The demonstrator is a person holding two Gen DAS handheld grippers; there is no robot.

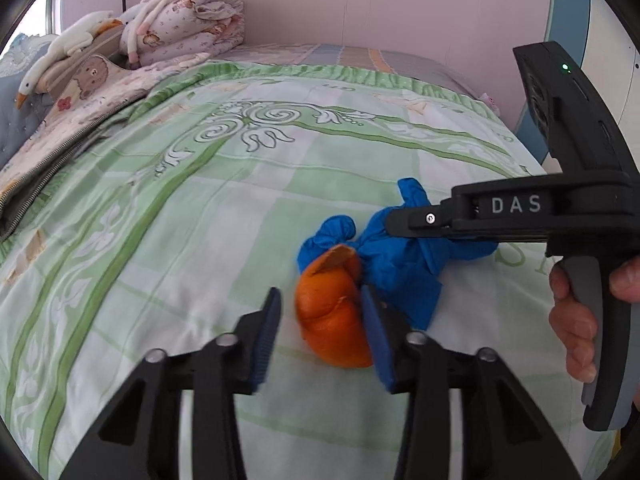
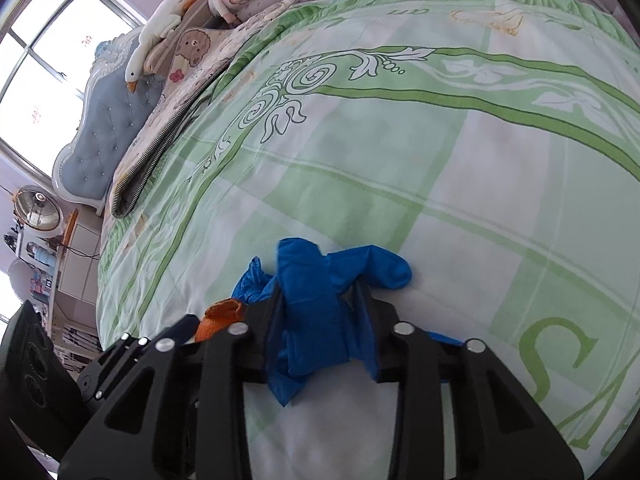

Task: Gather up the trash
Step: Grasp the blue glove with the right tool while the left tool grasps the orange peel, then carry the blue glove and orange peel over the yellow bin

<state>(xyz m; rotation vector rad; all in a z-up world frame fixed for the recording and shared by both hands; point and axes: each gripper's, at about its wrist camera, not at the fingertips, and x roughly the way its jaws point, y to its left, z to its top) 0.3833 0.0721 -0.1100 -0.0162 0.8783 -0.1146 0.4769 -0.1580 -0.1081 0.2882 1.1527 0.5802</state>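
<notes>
An orange peel [image 1: 332, 312] lies on the green and white bedspread [image 1: 200, 220]. A crumpled blue glove [image 1: 400, 256] lies right behind it. My left gripper [image 1: 320, 312] is open, its blue pads on either side of the peel, the right pad close against it. In the left wrist view my right gripper [image 1: 424, 220] reaches in from the right over the glove. In the right wrist view my right gripper [image 2: 320, 300] is open around the blue glove [image 2: 316, 312], which lies between its fingers. The peel [image 2: 220, 318] shows at lower left there.
Folded baby blankets [image 1: 184, 20], a goose plush [image 1: 60, 52] and a zippered quilt [image 1: 60, 136] lie at the head of the bed. A blue headboard [image 2: 104, 136], a fan [image 2: 38, 212] and a window [image 2: 48, 64] lie to the left.
</notes>
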